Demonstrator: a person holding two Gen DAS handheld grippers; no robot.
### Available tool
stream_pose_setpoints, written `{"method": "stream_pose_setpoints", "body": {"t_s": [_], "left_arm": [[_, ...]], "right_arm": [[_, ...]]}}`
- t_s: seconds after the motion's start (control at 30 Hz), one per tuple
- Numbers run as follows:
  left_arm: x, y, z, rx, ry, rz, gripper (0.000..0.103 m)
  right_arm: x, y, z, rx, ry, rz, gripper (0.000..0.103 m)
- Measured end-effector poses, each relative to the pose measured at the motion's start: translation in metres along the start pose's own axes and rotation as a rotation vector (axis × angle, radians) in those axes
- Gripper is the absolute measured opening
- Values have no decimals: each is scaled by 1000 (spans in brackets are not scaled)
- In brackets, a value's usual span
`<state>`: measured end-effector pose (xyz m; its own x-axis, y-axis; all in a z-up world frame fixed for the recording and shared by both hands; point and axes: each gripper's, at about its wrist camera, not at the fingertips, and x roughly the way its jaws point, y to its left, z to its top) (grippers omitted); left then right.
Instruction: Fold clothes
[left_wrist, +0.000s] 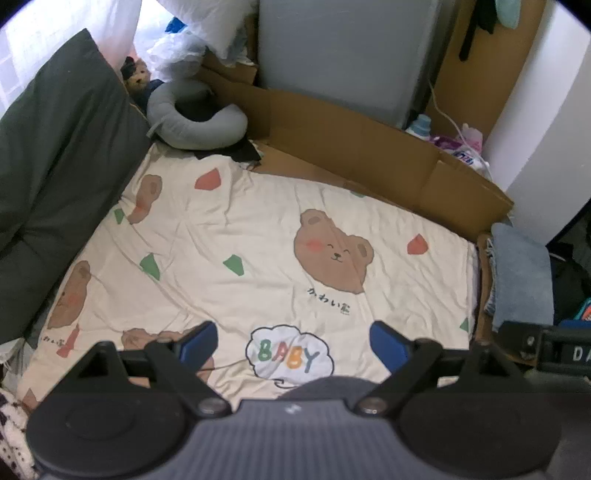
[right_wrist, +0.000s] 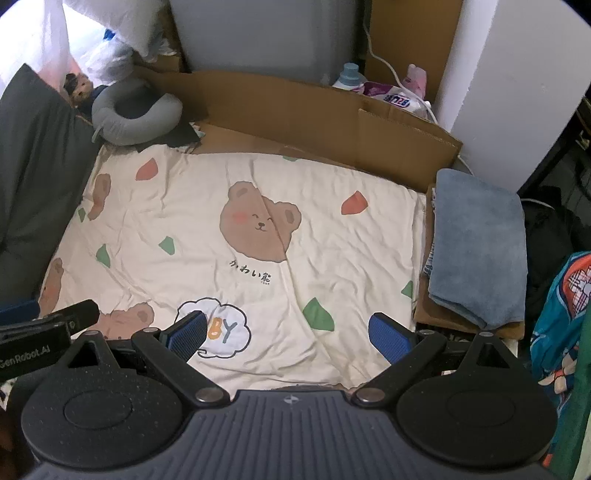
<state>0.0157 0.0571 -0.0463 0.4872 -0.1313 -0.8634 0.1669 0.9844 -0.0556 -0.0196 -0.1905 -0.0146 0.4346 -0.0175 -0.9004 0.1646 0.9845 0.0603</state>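
left wrist view shows the left gripper and right gripper both wide and empty over the bare bear-print sheet, one folded blue cloth stacked far right, seemingly done.

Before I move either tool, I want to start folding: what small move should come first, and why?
Probably swing the right tool toward the folded blue cloth at the bed's right edge. Both it and the left tool stand open and empty above the bear-print sheet, where no loose garment lies; whether that cloth still needs folding, I cannot tell.
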Motion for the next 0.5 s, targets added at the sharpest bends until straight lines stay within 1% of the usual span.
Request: {"method": "stream_pose_setpoints", "body": {"t_s": [0.17, 0.3, 0.5], "left_arm": [[2, 1, 1, 19, 9, -4, 91], [1, -4, 1, 36, 6, 14, 91], [-1, -8, -1, 40, -4, 22, 91]], "right_arm": [[-1, 1, -3, -1, -6, -10, 98], [-3, -2, -3, 5, -12, -5, 98], [-5, -4, -5, 8, -23, -1, 98]]}}
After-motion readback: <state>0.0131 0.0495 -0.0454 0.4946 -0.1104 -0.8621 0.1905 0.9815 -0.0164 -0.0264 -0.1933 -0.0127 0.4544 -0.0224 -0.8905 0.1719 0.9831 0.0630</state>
